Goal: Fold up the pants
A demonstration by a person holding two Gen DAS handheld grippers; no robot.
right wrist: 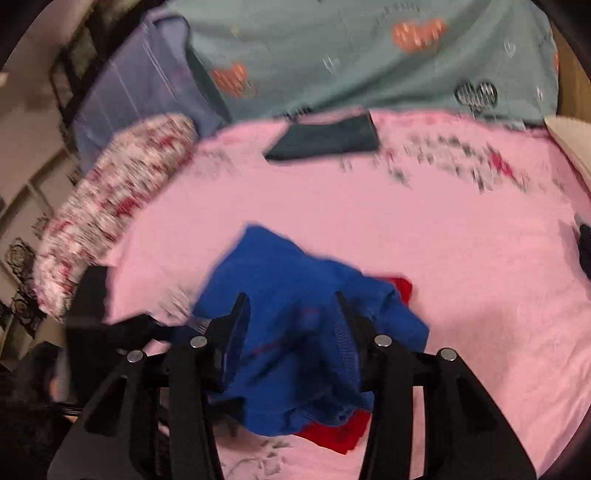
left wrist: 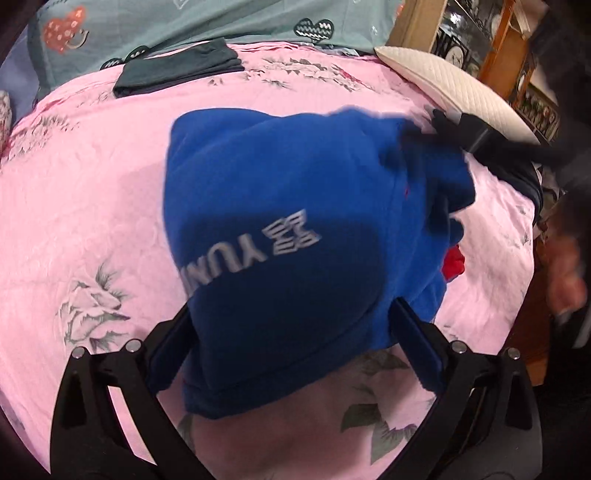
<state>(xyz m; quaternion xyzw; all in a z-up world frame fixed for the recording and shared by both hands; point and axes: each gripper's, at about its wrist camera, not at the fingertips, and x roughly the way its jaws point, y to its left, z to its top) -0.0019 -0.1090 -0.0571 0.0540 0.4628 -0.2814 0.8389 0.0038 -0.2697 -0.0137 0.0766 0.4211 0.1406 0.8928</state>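
Note:
Blue pants point(left wrist: 288, 229) with grey lettering and a red lining lie bunched on the pink flowered bed sheet point(left wrist: 92, 206). My left gripper point(left wrist: 291, 332) has its fingers wide apart on either side of the near fold; the cloth lies between them. In the right wrist view the pants point(right wrist: 295, 332) fill the gap of my right gripper point(right wrist: 291, 310), whose fingers also stand apart around the cloth. The right gripper shows in the left wrist view point(left wrist: 454, 129) at the pants' far right corner. Red fabric point(right wrist: 340, 432) shows under the blue.
A folded dark garment point(left wrist: 177, 70) lies at the far side of the sheet. A grey-green quilt with hearts point(left wrist: 221, 22) is behind it. A white quilted pillow point(left wrist: 450, 81) sits far right, a red-and-white patterned pillow point(right wrist: 110, 206) at the left.

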